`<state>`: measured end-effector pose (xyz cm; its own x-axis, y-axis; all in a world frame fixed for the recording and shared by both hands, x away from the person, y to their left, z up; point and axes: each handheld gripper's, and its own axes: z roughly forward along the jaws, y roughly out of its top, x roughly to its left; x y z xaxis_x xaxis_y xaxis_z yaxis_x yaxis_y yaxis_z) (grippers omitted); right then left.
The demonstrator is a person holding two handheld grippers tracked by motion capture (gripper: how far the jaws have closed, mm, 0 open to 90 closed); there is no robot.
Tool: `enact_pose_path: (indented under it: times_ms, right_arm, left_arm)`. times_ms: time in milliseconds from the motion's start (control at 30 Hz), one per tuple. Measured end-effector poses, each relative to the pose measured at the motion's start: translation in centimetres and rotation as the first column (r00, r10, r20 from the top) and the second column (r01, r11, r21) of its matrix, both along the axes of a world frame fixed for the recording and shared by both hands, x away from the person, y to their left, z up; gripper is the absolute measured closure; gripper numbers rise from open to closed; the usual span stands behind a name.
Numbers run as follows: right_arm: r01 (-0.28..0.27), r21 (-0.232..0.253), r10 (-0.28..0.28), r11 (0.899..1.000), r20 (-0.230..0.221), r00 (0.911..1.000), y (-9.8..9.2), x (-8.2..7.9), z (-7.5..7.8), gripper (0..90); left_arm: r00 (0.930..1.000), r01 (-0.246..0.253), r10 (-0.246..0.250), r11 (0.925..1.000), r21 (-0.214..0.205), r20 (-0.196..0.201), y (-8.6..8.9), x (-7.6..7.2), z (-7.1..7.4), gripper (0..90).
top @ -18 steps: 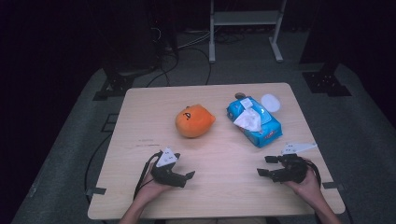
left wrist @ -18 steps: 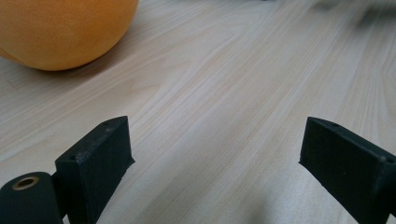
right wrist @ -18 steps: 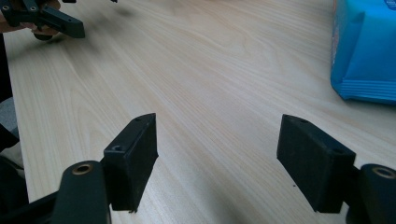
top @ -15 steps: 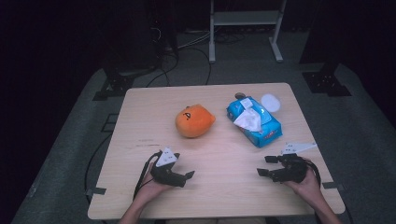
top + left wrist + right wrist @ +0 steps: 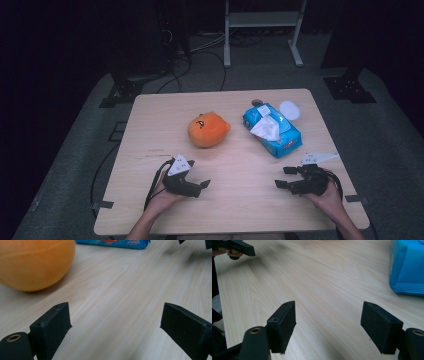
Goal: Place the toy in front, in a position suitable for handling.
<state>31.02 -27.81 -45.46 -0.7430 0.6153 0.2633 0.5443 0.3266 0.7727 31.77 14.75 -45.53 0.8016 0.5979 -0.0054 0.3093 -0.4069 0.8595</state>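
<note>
Blue tissue pack (image 5: 273,130) with tissue (image 5: 265,129) poking out, orange plush (image 5: 208,129) beside it on desk (image 5: 150,120), left hand-held gripper (image 5: 204,185) and right hand-held gripper (image 5: 282,177) both released, empty, nearer the person.

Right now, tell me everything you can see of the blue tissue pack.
The blue tissue pack is a soft, glossy plastic packet with some red and white print on its side. It lies flat and askew on the far right part of the wooden table. A crumpled white tissue sticks out of its top opening. A small white round lid lies by its far corner; contact cannot be told. No gripper touches it.
</note>
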Motion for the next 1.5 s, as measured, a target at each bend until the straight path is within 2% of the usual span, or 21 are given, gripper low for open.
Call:
enact_pose_path:
  times_ms: [67,100,133,200,233,300,367,467,500,567,633,700,767,800,867,1000,1100,1267,1367,1500]
  right_arm:
    - [0.006,0.012,-0.006,1.000,0.000,1.0000,-0.2,0.0,0.1,27.0]
    - [0.008,0.016,-0.008,1.000,-0.002,1.0000,-0.2,0.0,0.0,27.0]
    - [0.008,0.016,-0.008,1.000,-0.002,1.0000,-0.2,0.0,0.0,27.0]
    - [0.010,0.015,-0.009,1.000,-0.009,0.9999,-0.2,0.2,-0.1,27.0]
    - [0.009,0.014,-0.009,1.000,-0.017,0.9998,-0.2,0.3,-0.2,27.1]
    - [0.011,0.012,-0.010,1.000,-0.017,0.9998,-0.2,0.3,-0.2,27.1]
    - [0.011,0.016,-0.011,1.000,-0.017,0.9998,-0.2,0.3,-0.2,27.1]
    - [0.011,0.016,-0.011,1.000,-0.019,0.9998,-0.2,0.3,-0.2,27.1]
    - [0.011,0.017,-0.011,1.000,-0.019,0.9998,-0.1,0.3,-0.2,27.1]
    - [0.009,0.017,-0.008,1.000,-0.018,0.9998,-0.1,0.3,-0.2,27.1]
    - [0.005,0.014,-0.005,1.000,-0.018,0.9998,-0.1,0.4,-0.2,27.1]
    - [0.002,0.011,-0.002,1.000,-0.016,0.9999,-0.1,0.4,-0.2,27.1]
    - [0.000,0.013,0.000,1.000,-0.017,0.9999,-0.1,0.3,-0.2,27.1]
    - [0.000,0.014,0.000,1.000,-0.018,0.9998,-0.1,0.3,-0.3,27.2]
    - [-0.001,0.014,0.001,1.000,-0.018,0.9998,-0.1,0.4,-0.3,27.2]
    - [-0.002,0.019,0.002,1.000,-0.022,0.9998,-0.1,0.4,-0.3,27.2]
    - [-0.003,0.017,0.003,1.000,-0.024,0.9997,-0.1,0.4,-0.3,27.2]
    - [-0.005,0.018,0.006,1.000,-0.025,0.9997,-0.1,0.5,-0.4,27.2]
    - [-0.006,0.018,0.007,1.000,-0.027,0.9996,-0.2,0.4,-0.4,27.2]
    - [-0.008,0.022,0.009,1.000,-0.027,0.9996,-0.2,0.4,-0.4,27.5]
  left_arm:
    - [1.0000,0.003,-0.003,0.9999,-0.012,0.009,0.0,0.5,0.7,8.7]
    - [0.9995,-0.003,0.004,0.9998,-0.022,0.031,0.2,1.0,1.6,8.7]
    - [0.9995,-0.003,0.004,0.9998,-0.022,0.031,0.2,1.0,1.6,8.7]
    - [0.9983,-0.016,0.018,0.9991,-0.039,0.056,0.4,1.7,2.4,8.7]
    - [0.9962,-0.030,0.034,0.9984,-0.047,0.080,0.6,2.4,3.1,8.7]
    - [0.9952,-0.040,0.044,0.9978,-0.052,0.087,0.7,2.8,3.5,8.7]
    - [0.9917,-0.044,0.051,0.9971,-0.062,0.118,0.8,3.9,4.5,8.7]
    - [0.9903,-0.045,0.054,0.9964,-0.072,0.128,0.7,4.7,5.0,8.7]
    - [0.9889,-0.053,0.063,0.9956,-0.077,0.134,0.6,5.5,5.3,8.7]
    - [0.9884,-0.054,0.063,0.9964,-0.065,0.138,0.5,5.9,5.4,8.9]
    - [0.9863,-0.069,0.078,0.9956,-0.064,0.146,0.4,7.3,5.6,9.0]
    - [0.9858,-0.078,0.087,0.9947,-0.067,0.144,0.4,7.8,5.7,9.0]
    - [0.9869,-0.101,0.114,0.9883,-0.114,0.114,0.5,9.0,5.7,9.0]
    - [0.9869,-0.101,0.114,0.9883,-0.114,0.114,0.5,9.0,5.7,9.0]
    - [0.9851,-0.115,0.129,0.9859,-0.121,0.114,0.3,9.9,5.5,9.0]
    - [0.9848,-0.120,0.132,0.9865,-0.111,0.112,0.0,10.9,5.5,9.0]
    - [0.9848,-0.119,0.129,0.9892,-0.085,0.116,-0.4,12.2,5.6,9.1]
    - [0.9864,-0.116,0.125,0.9900,-0.080,0.107,-0.8,13.3,5.6,11.9]
    - [0.9877,-0.123,0.129,0.9897,-0.073,0.088,-1.2,14.4,5.2,11.9]
    - [0.9894,-0.123,0.127,0.9907,-0.057,0.071,-1.6,15.0,4.7,12.3]
